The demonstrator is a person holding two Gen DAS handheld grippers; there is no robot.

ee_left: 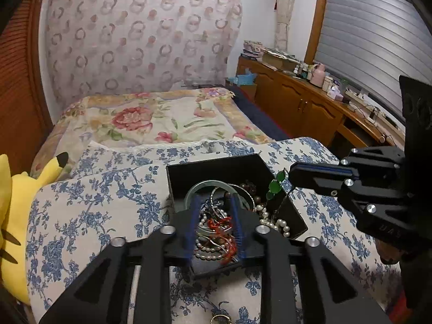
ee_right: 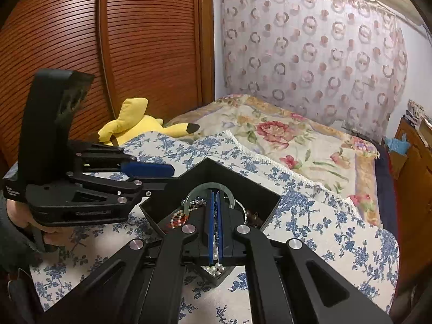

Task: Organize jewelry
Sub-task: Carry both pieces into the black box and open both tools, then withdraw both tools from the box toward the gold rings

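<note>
- Resting on a blue-flowered pillow (ee_left: 89,210), a black jewelry box (ee_left: 216,170) is seen, filled with a tangle of pearls (ee_left: 280,225), a pale green bangle (ee_left: 194,189), silver bangles and red cord.
- The left gripper (ee_left: 214,213) is held over the box with its jaws parted narrowly around the jewelry; nothing is shown to be gripped.
- The right gripper (ee_right: 215,213) is held over the same box, its blue pads (ee_right: 211,216) almost together; whether a strand is pinched between them cannot be told.
- A green-beaded hairpin (ee_left: 275,186) is seen standing up just beside the right gripper's tip.
- A yellow plush toy (ee_right: 140,124) lies near the wooden wardrobe (ee_right: 81,40).
</note>
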